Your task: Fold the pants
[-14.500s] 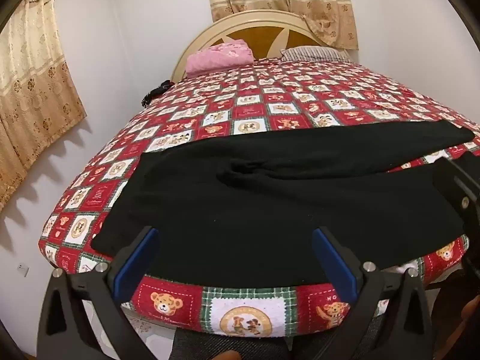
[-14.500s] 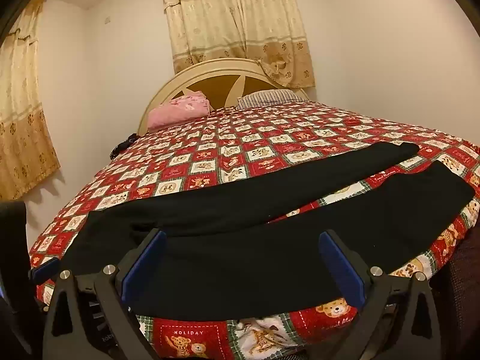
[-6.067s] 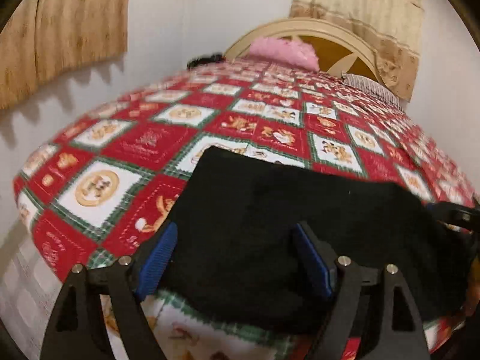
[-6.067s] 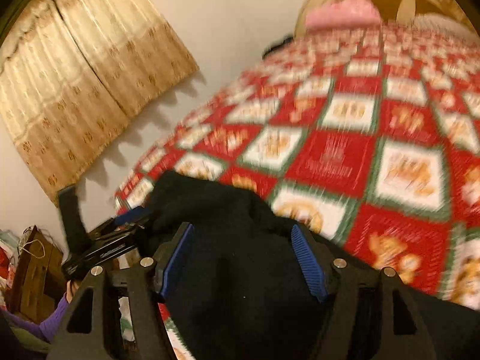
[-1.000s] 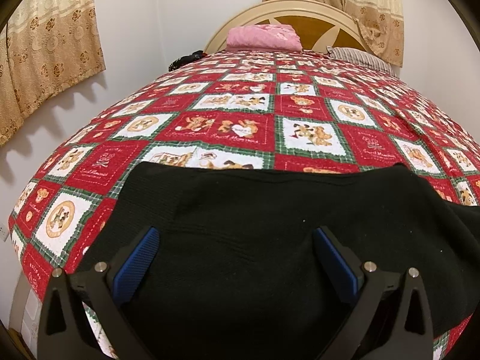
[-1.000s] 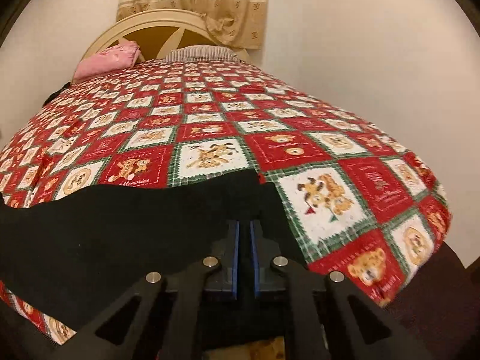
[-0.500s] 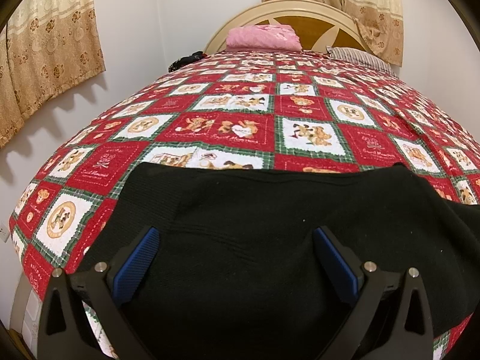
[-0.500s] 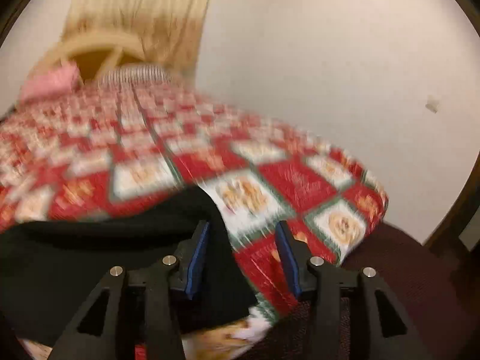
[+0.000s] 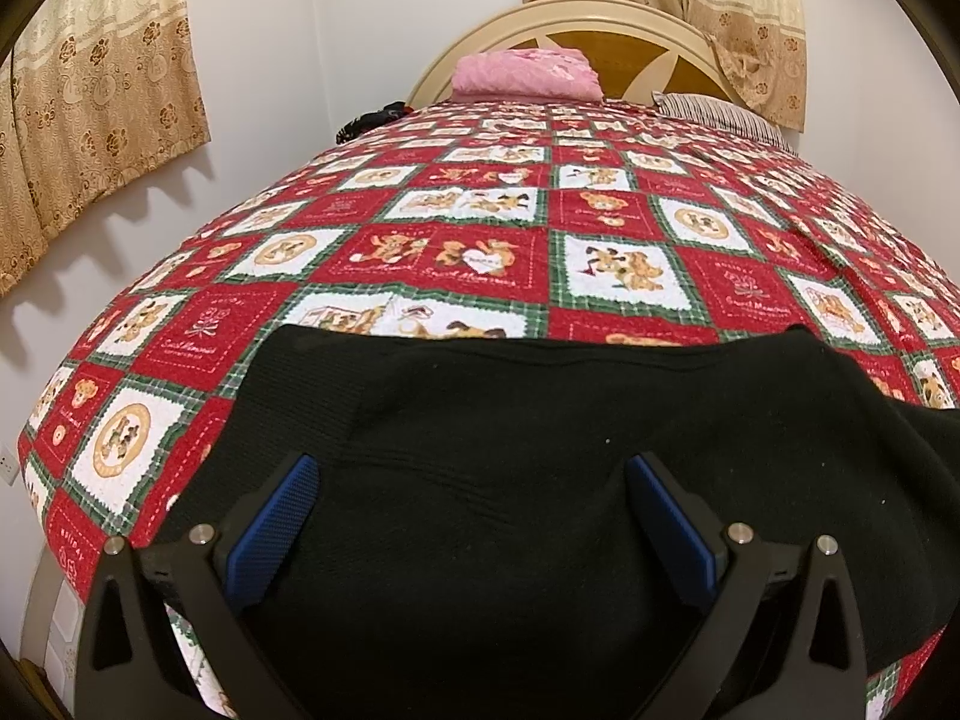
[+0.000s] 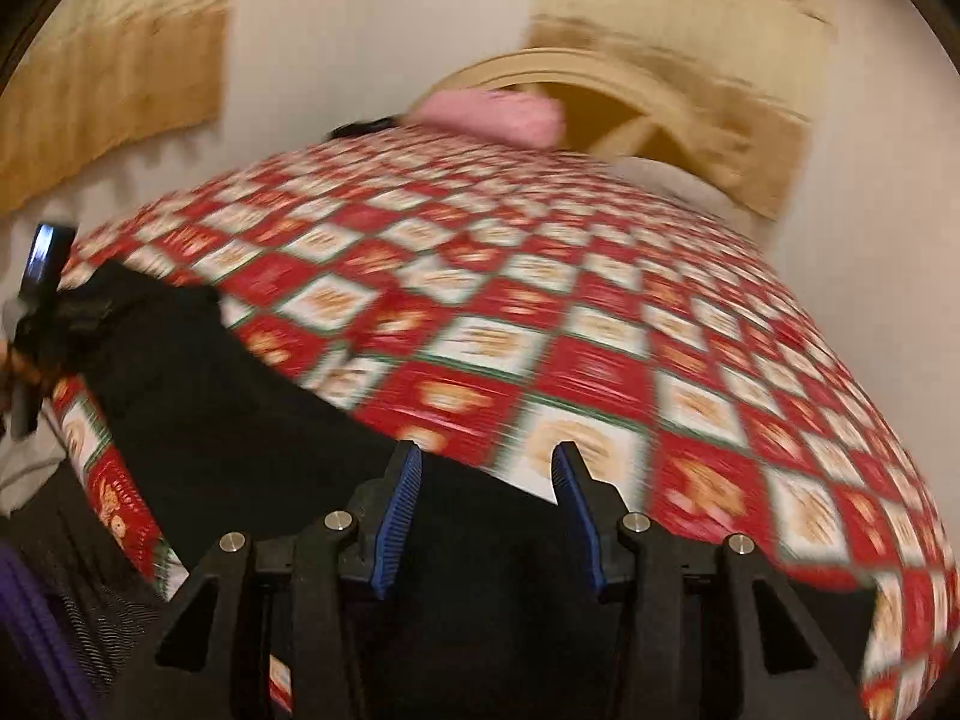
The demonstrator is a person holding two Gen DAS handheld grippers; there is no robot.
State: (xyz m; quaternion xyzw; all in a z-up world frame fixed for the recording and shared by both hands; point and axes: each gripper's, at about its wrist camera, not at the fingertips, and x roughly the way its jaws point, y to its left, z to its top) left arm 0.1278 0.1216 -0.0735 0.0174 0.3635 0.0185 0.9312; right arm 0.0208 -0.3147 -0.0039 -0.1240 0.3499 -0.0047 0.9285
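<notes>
Both tools are standing open over the black pants, which are lying doubled along the near edge of the bed. The left tool is hovering with its blue pads wide apart above one end of the cloth, gripping nothing. The right tool has just been opening and is now standing half-spread, with only bedspread and the cloth's edge showing between its pads; its view is smeared, so the exact lie of that edge is probably not to be trusted.

Judging by this, the next fold is being set up. To do it well, each tool should be pinching through all layers at a corner, lifting both ends evenly, and laying one end squarely onto the other so the edges are matching.
</notes>
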